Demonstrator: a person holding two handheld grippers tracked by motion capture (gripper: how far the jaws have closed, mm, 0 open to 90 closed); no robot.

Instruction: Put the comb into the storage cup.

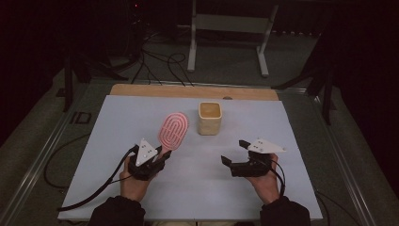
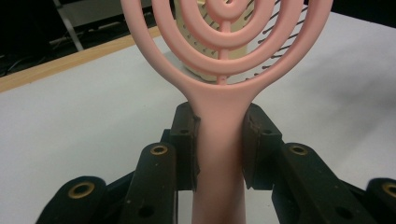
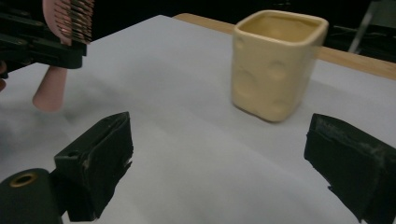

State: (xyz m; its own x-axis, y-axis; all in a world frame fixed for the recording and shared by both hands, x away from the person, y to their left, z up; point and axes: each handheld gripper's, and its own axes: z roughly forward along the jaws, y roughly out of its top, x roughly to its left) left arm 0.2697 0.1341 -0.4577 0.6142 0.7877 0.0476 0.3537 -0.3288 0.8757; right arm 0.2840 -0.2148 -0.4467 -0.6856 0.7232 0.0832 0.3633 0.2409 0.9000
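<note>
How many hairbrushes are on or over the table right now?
1. The pink hairbrush is clamped by its handle in the left gripper, its head toward the cream square cup. Nothing suggests another is hidden.

place: lab | signs: dark room, floor cables point(image 1: 160, 63), metal stand point(image 1: 230, 28)

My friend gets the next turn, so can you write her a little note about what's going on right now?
Left tool: shut on the pink hairbrush by its handle, brush held off the table.
Right tool: open and holding nothing, pointing toward the cream cup.
The cup stands upright beyond the brush, near the table's far edge.
Done: brush picked up.
Left: probably putting the brush in the cup; the right tool could steady the cup.
</note>
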